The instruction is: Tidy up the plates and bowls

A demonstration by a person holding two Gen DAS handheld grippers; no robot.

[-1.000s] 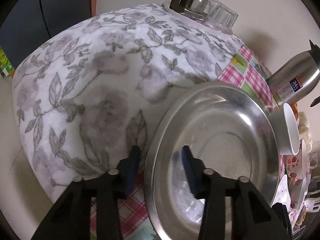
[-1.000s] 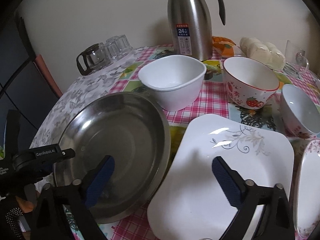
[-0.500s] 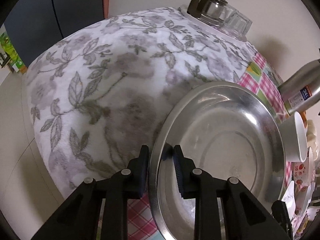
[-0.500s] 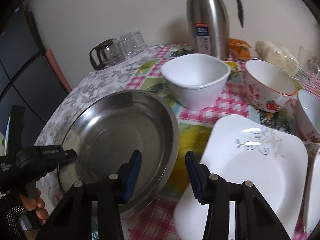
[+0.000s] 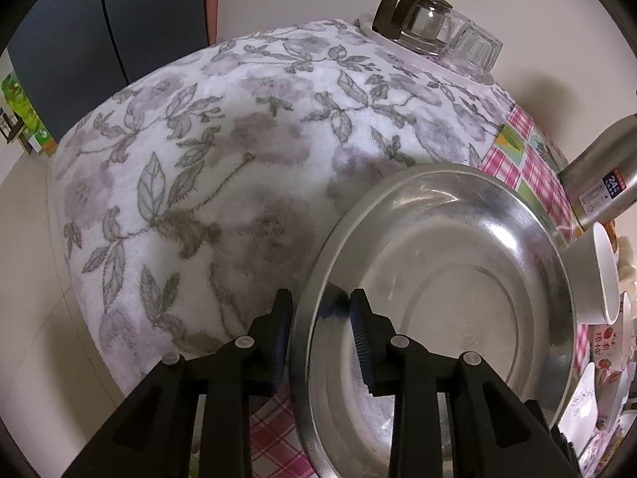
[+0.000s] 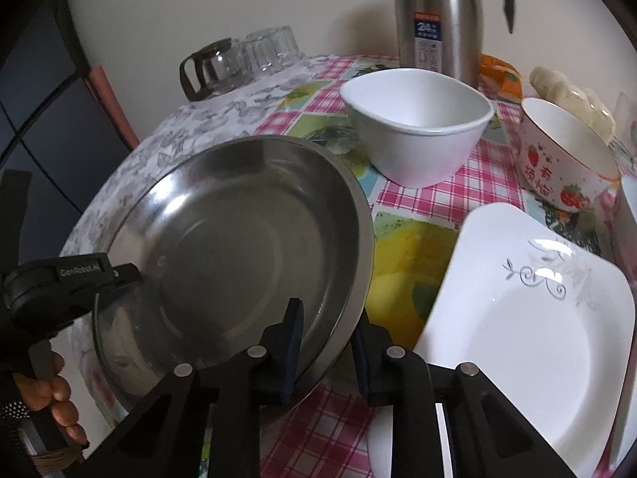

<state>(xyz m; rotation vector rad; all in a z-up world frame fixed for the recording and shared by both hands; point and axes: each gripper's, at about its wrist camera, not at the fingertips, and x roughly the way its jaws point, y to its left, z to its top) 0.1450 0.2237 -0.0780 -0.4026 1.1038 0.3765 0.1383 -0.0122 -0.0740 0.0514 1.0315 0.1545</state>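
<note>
A large round steel plate lies on the table, also in the right wrist view. My left gripper is shut on its near-left rim, one finger outside, one inside. My right gripper is shut on the plate's near-right rim the same way. The left gripper shows at the plate's left edge in the right wrist view. A white square plate lies right of the steel plate. A white bowl and a strawberry bowl stand behind.
A steel thermos jug stands at the back by the wall. Upturned glasses and a glass pot sit at the back left on a floral cloth. Another bowl's rim shows at the far right edge.
Both grippers closed on the steel plate's rim: the right moved left from over the white plate to the steel plate's right rim, the left narrowed onto the left rim.
</note>
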